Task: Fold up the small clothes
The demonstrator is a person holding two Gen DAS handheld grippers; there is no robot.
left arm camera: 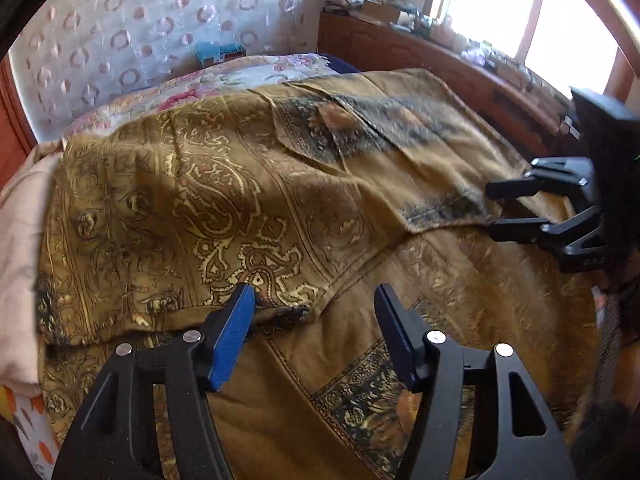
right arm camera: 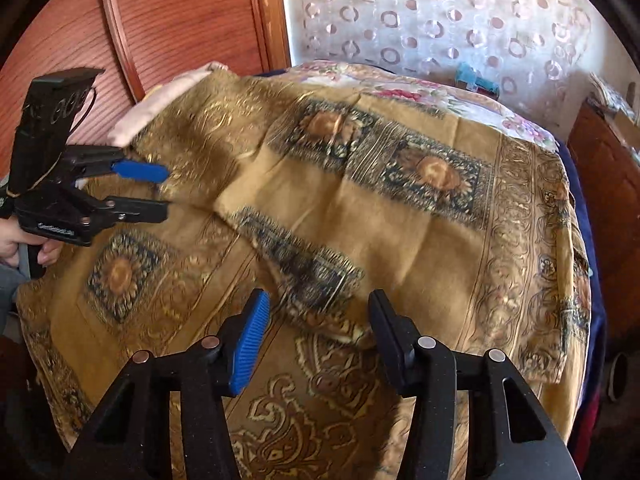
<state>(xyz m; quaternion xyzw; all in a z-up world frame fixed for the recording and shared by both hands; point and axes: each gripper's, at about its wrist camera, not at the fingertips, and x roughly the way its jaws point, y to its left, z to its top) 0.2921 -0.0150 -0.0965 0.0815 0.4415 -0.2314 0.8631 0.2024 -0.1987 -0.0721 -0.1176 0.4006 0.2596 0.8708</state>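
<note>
Broadly, the bed (right arm camera: pixel 532 128) carries the whole job: a floral bedspread shows at its far side, and over most of it lies the gold-brown paisley cloth (left arm camera: pixel 192 200), a large printed piece with dark medallion squares along its border. By the look of it one fold is in place, since a broad flap of the cloth lies doubled over the lower layer, its edge running diagonally across the middle of the bed with the bordered underside turned up in the right wrist view. The fold looks loose and somewhat skewed, with the corners not plainly matched, so squaring it and at least one more fold probably remain; no finished bundle is visible. The left tool (left arm camera: pixel 316 312) hangs over the near corner of the flap with its jaws apart and nothing pinched between them, the blue pad just beside the cloth edge. The right tool (right arm camera: pixel 318 320) likewise stands open above the folded edge, holding nothing. A person's hand (right arm camera: pixel 16 240) grips the handle of the left tool at the picture's edge.
</note>
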